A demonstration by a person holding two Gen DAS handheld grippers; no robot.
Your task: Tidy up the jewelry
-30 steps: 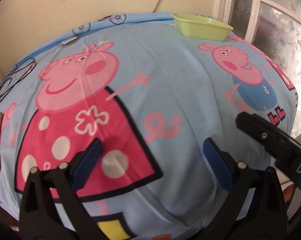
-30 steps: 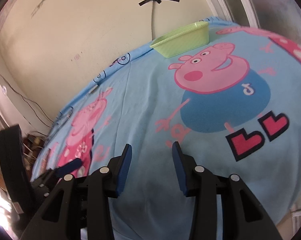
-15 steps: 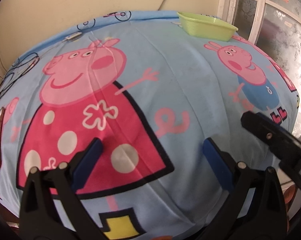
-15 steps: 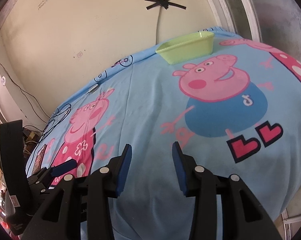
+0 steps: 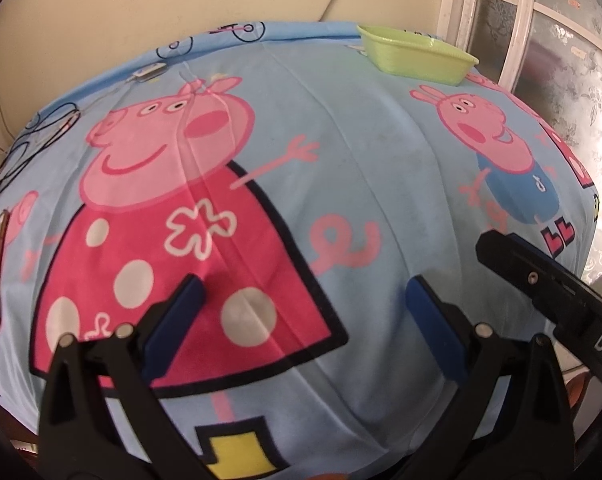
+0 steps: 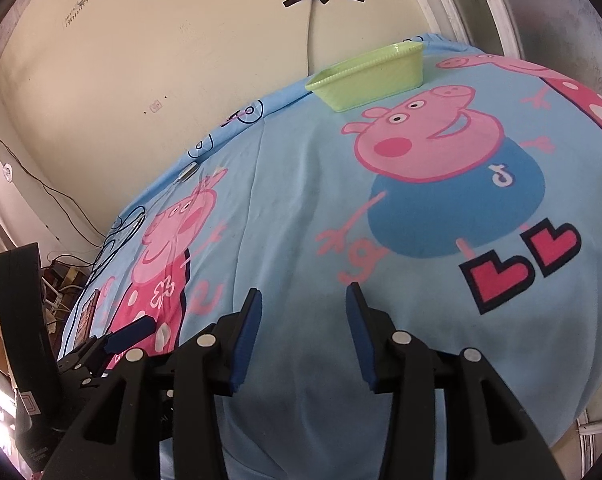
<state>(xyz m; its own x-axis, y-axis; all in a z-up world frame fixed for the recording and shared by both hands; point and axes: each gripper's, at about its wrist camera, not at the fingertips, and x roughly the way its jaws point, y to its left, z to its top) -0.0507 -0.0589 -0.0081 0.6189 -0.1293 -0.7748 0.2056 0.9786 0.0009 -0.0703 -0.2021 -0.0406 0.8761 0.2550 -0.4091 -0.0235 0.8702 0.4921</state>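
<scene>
Plastic green basket [image 5: 417, 58], ribbed and rectangular, on soft wrinkled sheet [image 5: 365, 184].

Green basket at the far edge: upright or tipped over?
Upright: the green basket sits on its base on the cartoon-print sheet, rim up. Its contents cannot be seen.

Light-green basket [image 6: 367, 82] on a blue, pink-pig-patterned sheet [image 5: 361, 160].
</scene>
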